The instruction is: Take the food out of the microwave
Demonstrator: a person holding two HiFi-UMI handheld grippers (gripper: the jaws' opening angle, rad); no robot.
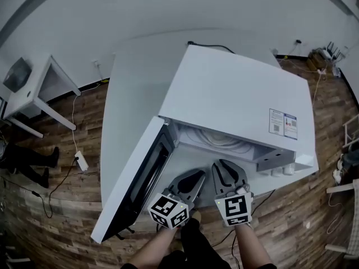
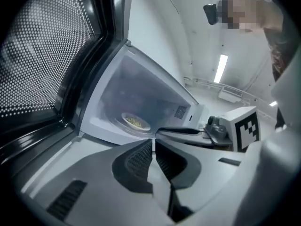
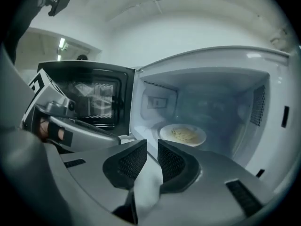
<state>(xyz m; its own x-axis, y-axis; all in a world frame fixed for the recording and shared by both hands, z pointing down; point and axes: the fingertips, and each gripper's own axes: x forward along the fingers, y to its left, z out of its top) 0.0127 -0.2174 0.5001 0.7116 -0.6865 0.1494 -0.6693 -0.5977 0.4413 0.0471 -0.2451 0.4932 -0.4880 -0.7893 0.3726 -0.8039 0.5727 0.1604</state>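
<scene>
The counter (image 1: 129, 94) carried the microwave (image 1: 235, 94), its door (image 1: 132, 184) swung wide to the left. The plate of food (image 3: 182, 135) sat on the oven floor, ahead of both claws and apart from them. The left claw (image 2: 154, 142) was clenched on nothing. The right claw (image 3: 152, 146) stood slightly parted, empty.

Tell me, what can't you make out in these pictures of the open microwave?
- Head view: the white box-shaped microwave's own top hides its inside.
- Left gripper view: the round white plate is too small and far to name its yellowish food.
- Head view: the blue-and-white sticker's print is too small to read.
</scene>
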